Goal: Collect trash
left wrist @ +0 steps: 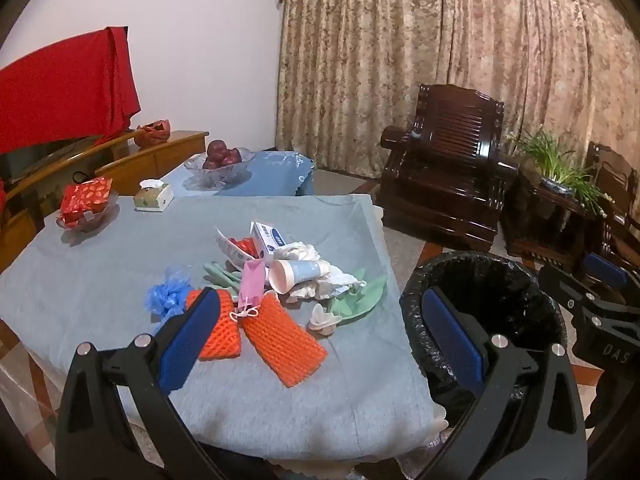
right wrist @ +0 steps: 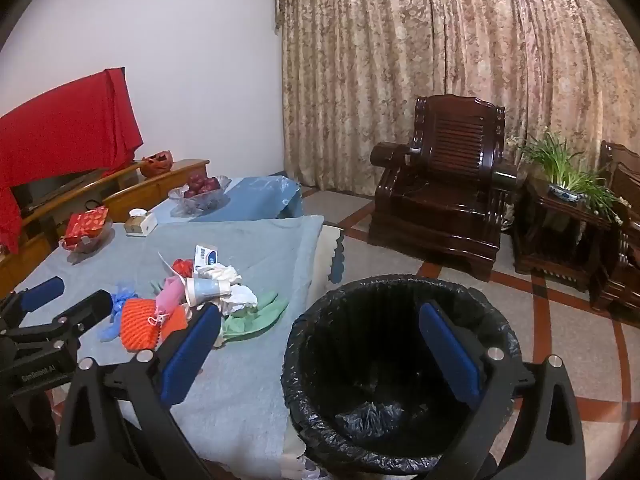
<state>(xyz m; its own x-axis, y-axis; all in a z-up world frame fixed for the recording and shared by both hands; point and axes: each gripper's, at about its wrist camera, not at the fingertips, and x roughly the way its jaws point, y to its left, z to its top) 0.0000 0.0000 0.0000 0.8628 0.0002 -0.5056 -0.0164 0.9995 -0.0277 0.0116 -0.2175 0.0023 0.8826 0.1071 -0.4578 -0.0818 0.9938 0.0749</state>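
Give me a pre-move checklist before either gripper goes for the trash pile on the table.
1. Left gripper open with nothing between its pads: ok.
2. Right gripper open with nothing between its pads: ok.
3. Trash bin lined with a black bag, mouth open, beside the table: ok.
4. Bin has room: ok, only the crumpled liner shows inside.
5. Nearest trash reachable: ok, the orange foam nets lie at the pile's near edge, on top of the grey-blue tablecloth.
6. Paper cup empty: cannot tell, it lies on its side among crumpled tissues.
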